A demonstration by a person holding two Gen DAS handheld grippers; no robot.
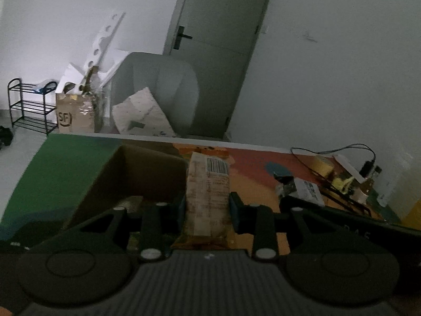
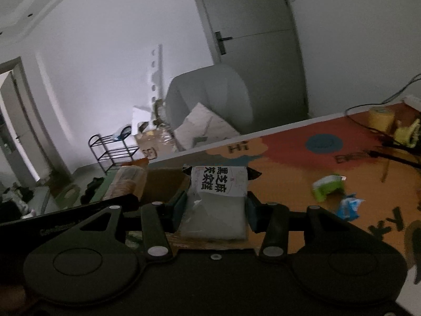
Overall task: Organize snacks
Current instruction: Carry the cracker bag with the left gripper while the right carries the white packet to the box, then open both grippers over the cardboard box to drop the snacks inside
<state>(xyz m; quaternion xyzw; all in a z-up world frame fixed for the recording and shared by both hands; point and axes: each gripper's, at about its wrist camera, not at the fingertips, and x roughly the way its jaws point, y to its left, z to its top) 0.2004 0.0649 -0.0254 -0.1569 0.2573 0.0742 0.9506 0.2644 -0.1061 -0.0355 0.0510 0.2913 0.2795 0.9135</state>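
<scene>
Left wrist: jaws grip tan snack pack over cardboard box; right jaws grip white pack.

"SF" is printed on the side of the cardboard box on the floor. A barcode is seen on the tan snack packet, its small print too blurred to be read. Bold black Chinese characters (upside down) are printed on the white snack packet.
</scene>
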